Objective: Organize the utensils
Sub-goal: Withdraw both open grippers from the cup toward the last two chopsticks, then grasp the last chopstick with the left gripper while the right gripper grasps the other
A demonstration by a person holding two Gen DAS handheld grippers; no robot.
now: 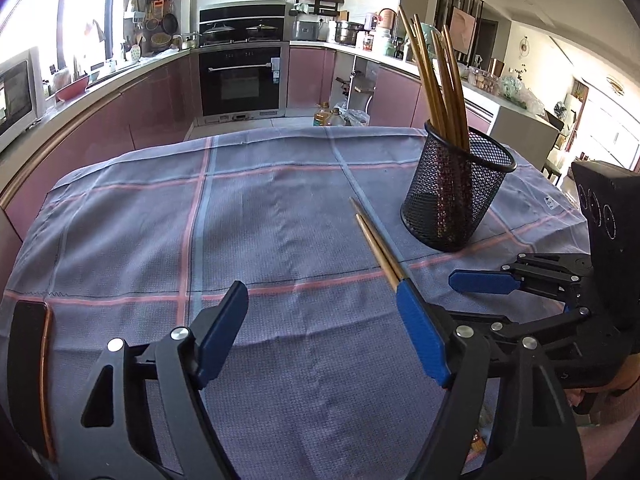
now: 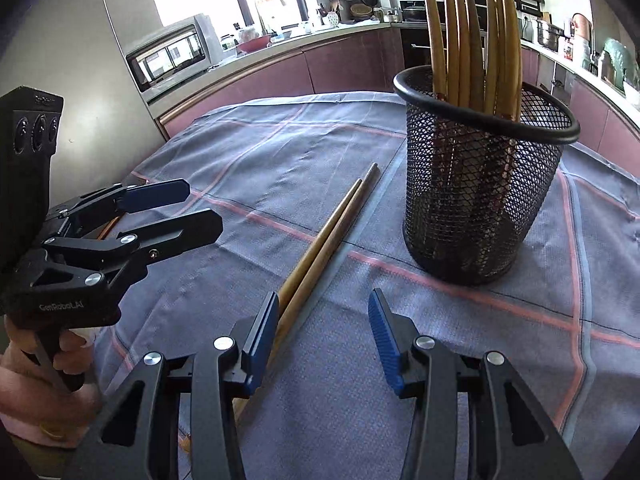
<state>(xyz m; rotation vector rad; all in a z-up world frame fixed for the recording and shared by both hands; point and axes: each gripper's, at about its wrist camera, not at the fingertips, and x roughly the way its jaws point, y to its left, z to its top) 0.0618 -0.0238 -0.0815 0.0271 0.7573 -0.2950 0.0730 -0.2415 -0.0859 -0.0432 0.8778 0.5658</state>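
Two wooden chopsticks (image 1: 374, 240) lie side by side on the checked cloth; they also show in the right wrist view (image 2: 328, 236). A black mesh cup (image 1: 456, 188) holds several more chopsticks (image 1: 436, 76) upright; the cup (image 2: 480, 184) stands just right of the loose pair. My left gripper (image 1: 320, 324) is open and empty, its right finger over the near end of the pair. My right gripper (image 2: 324, 328) is open and empty, its left finger beside the pair's near part. Each gripper shows in the other's view: the right one (image 1: 472, 296), the left one (image 2: 200, 208).
The grey-blue cloth (image 1: 260, 220) covers the table. A dark phone-like object (image 1: 28, 360) lies at the near left edge. Kitchen counters, an oven (image 1: 240, 80) and a microwave (image 2: 172, 56) stand beyond the table.
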